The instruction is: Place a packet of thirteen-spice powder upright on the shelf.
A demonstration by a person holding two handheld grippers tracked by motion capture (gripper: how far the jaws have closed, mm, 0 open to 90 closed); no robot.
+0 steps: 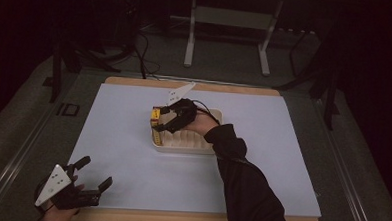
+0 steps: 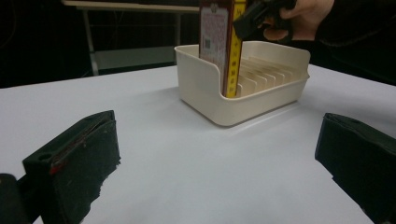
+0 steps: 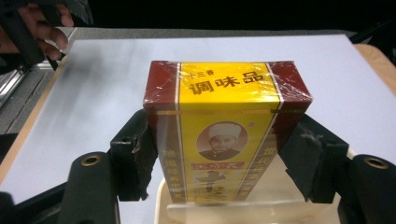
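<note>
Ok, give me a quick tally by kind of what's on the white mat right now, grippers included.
Red and yellow seasoning box: 1, standing upright in the tray, clamped by the right gripper
Cream slotted tray: 1
Grippers: 2, the left gripper open at the mat's near left corner
Total: 4

A shallow cream plastic tray with a ribbed floor [image 1: 190, 143] sits on the pale blue mat [image 1: 133, 118], near the mat's middle. A tall red and yellow cardboard box wrapped in clear film [image 1: 156, 123] stands upright inside the tray, at its left end. The right gripper [image 1: 169, 120] is over the tray, its jaws on either side of the box. The left gripper [image 1: 93, 173] rests well apart from the tray, toward the person and to the left, at the mat's near left corner.
</note>
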